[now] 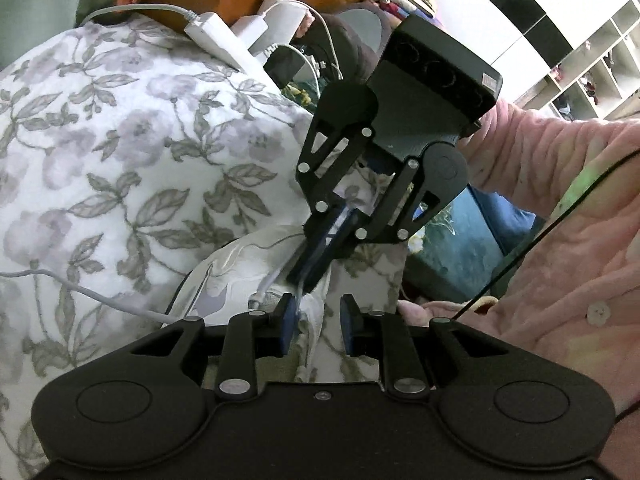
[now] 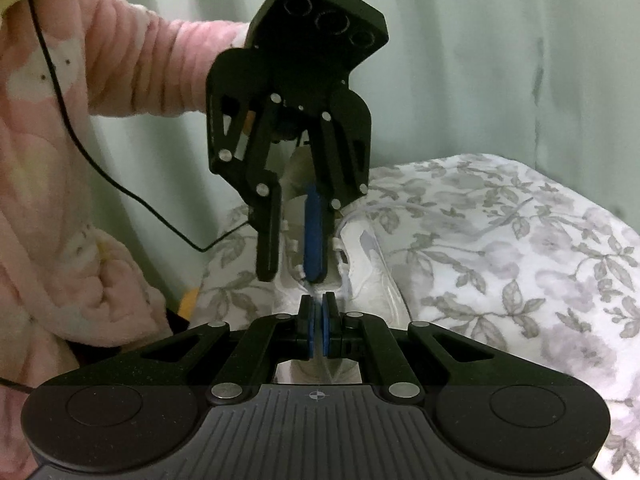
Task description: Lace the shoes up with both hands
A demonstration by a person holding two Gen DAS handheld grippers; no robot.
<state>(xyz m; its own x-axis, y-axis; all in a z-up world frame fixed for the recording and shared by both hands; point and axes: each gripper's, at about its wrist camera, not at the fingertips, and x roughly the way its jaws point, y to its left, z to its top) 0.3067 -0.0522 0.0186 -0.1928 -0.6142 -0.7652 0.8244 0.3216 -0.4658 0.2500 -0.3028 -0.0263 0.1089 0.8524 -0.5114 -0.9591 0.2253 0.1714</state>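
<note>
lace handover over white shoe, two grippers nose to nose

white shoe (image 2: 360, 252) lying on floral bedspread (image 2: 500, 232), between the two tools, toe end hidden under them. right gripper (image 2: 319, 322) pressed together, blue pads nearly touching, a thin white lace (image 2: 316, 290) apparently nipped between them; same grip seen from the left wrist view as closed fingers pointing down at the shoe. judged: held tight to keep the lace end taut and steerable toward an eyelet.

left gripper (image 1: 318, 320) spread, pads apart with a gap between, nothing clamped; hanging just above the lacing area, white lace strand passing beside its left pad. judged: kept open and close by, ready to receive the lace once fed through. eyelet in use not discernible, too blurred and covered.

containers: none holding task items. far in the left wrist view, white cubby shelves (image 1: 592, 60) with small unclear objects; power strip (image 1: 224, 44) and chargers on the far edge of the bedspread, cables trailing near left. pink fleece sleeve (image 2: 132, 68) behind the left tool.
</note>
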